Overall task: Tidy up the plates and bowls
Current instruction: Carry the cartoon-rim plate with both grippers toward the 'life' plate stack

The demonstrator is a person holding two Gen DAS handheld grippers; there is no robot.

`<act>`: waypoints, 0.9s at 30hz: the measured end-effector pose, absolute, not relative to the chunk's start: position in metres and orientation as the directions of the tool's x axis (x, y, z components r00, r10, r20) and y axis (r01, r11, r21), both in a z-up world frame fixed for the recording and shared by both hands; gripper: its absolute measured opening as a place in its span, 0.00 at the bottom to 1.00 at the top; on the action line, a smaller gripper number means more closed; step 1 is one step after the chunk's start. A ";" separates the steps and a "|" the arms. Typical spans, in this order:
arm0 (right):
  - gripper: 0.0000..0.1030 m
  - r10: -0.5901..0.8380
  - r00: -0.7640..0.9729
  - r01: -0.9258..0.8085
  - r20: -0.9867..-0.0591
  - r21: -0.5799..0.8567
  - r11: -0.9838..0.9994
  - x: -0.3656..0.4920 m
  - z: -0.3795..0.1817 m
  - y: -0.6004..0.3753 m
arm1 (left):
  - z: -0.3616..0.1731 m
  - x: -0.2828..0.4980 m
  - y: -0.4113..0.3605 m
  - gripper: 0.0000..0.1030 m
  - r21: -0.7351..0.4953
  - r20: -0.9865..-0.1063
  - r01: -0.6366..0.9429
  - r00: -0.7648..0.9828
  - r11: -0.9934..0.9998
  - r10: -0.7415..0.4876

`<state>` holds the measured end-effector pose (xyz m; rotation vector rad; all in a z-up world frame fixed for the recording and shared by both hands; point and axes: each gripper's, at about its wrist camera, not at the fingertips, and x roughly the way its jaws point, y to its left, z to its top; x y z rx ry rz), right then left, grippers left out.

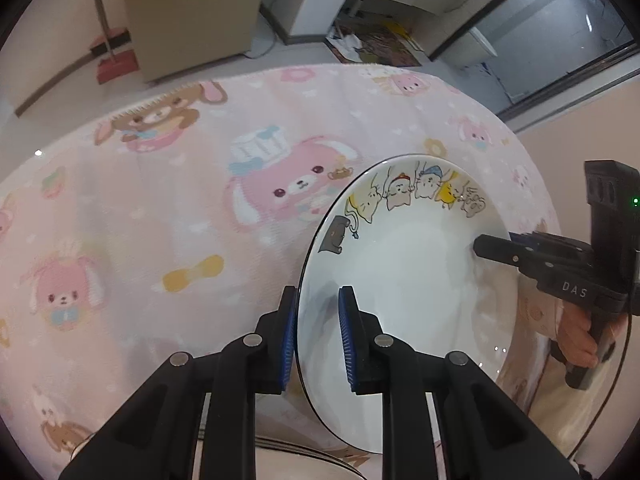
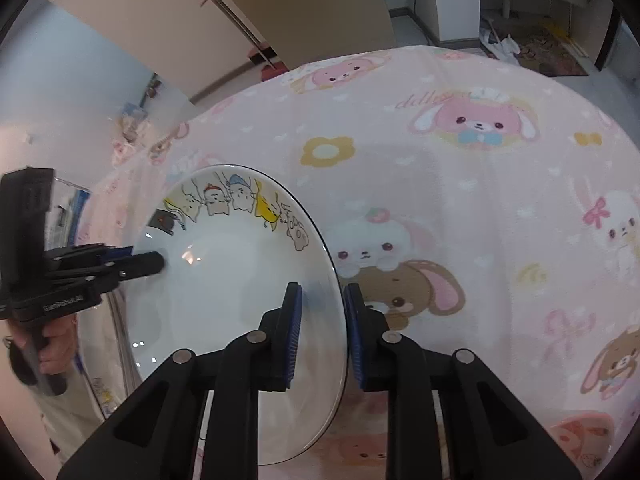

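Plate (image 1: 404,280) hangs tilted above the cloth (image 1: 160,200), its rim pinched on opposite sides: left gripper (image 1: 318,336) and right gripper (image 2: 322,336) are each clamped on it, likely so 2 holds steady it for placing.

Soft, even indoor light, strong fisheye bending

Both views curve hard toward dark vignetted corners; small highlights glint on the glossy plate (image 2: 224,280), faint shadows sit under it (nothing harsh), and the pink tablecloth (image 1: 160,220) looks slightly soft throughout.
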<state>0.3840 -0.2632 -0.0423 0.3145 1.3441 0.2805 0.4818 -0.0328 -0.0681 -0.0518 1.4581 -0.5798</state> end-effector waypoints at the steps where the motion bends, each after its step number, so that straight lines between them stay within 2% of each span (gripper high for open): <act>1: 0.20 0.374 0.200 -0.022 -0.906 0.377 0.926 0.384 -0.043 -0.263 | -0.067 0.482 -0.030 0.20 -0.395 -0.907 0.332 0.005 0.857 -0.421; 3: 0.20 0.382 0.198 -0.011 -0.903 0.387 0.922 0.384 -0.042 -0.264 | -0.067 0.485 -0.027 0.20 -0.414 -0.900 0.321 -0.008 0.852 -0.435; 7: 0.16 0.397 0.220 0.012 -0.891 0.410 0.912 0.385 -0.042 -0.270 | -0.063 0.480 -0.024 0.18 -0.380 -0.913 0.331 0.017 0.864 -0.408; 13: 0.18 0.448 0.270 0.039 -0.852 0.475 0.879 0.384 -0.029 -0.275 | -0.035 0.463 -0.025 0.18 -0.319 -0.924 0.338 0.098 0.886 -0.370; 18: 0.20 0.431 0.310 0.033 -0.847 0.463 0.886 0.379 -0.007 -0.270 | -0.015 0.455 -0.028 0.18 -0.296 -0.927 0.324 0.129 0.899 -0.351; 23: 0.21 0.442 0.327 0.047 -0.836 0.481 0.875 0.363 0.005 -0.271 | -0.004 0.441 -0.023 0.18 -0.325 -0.917 0.303 0.131 0.896 -0.377; 27: 0.22 0.392 0.355 0.044 -0.849 0.434 0.900 0.346 0.018 -0.264 | 0.006 0.421 -0.024 0.18 -0.304 -0.918 0.323 0.152 0.896 -0.366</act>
